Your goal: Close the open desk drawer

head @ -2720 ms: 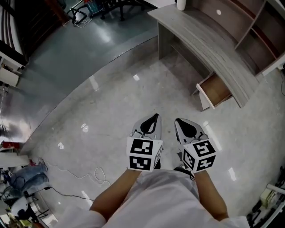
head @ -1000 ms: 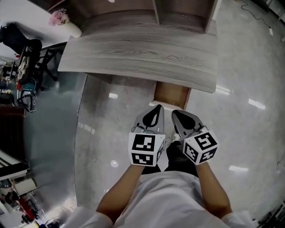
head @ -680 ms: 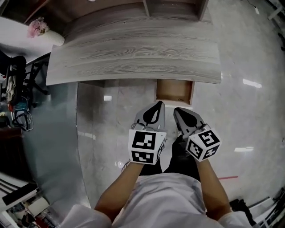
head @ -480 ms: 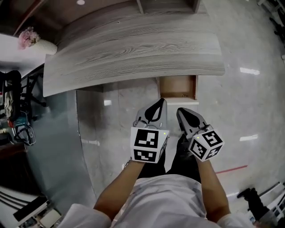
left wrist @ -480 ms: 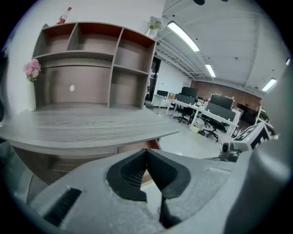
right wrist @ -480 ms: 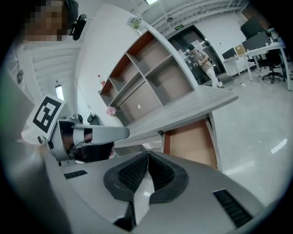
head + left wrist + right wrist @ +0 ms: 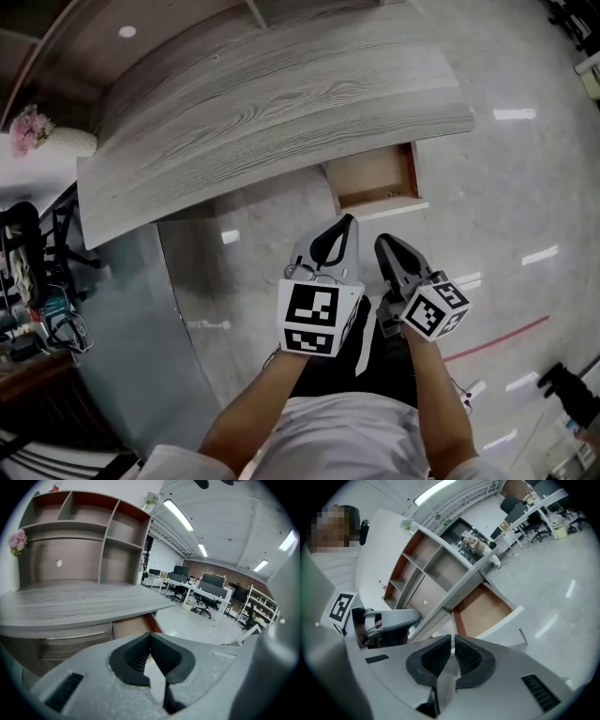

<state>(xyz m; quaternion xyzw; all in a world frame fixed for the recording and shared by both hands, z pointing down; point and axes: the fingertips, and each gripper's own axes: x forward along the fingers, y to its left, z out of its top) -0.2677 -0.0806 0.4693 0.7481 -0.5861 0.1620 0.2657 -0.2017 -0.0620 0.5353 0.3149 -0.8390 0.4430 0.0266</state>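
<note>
The grey wood desk [image 7: 262, 103] has one drawer [image 7: 373, 176] pulled out, brown inside with a white front [image 7: 382, 212]. My left gripper [image 7: 349, 222] is shut and empty, with its tip just short of the drawer front's left end. My right gripper [image 7: 382, 242] is also shut and empty, and sits a little nearer to me, below the front panel. In the left gripper view the drawer [image 7: 131, 625] shows under the desktop, just beyond the shut left gripper [image 7: 149, 635]. From the right gripper [image 7: 453, 638] the open drawer [image 7: 480, 613] lies straight ahead. Neither gripper touches the drawer.
Open shelves [image 7: 84, 527] rise behind the desktop. A vase of pink flowers [image 7: 37, 131] stands at its left end. Office chairs [image 7: 37, 253] stand at the far left, and more desks and chairs [image 7: 201, 592] fill the room to the right. The floor is glossy with a red line [image 7: 497, 339].
I have walked up to the desk and now face it. Both grippers have come down and closer to the drawer front, staying shut. The drawer is still open.
</note>
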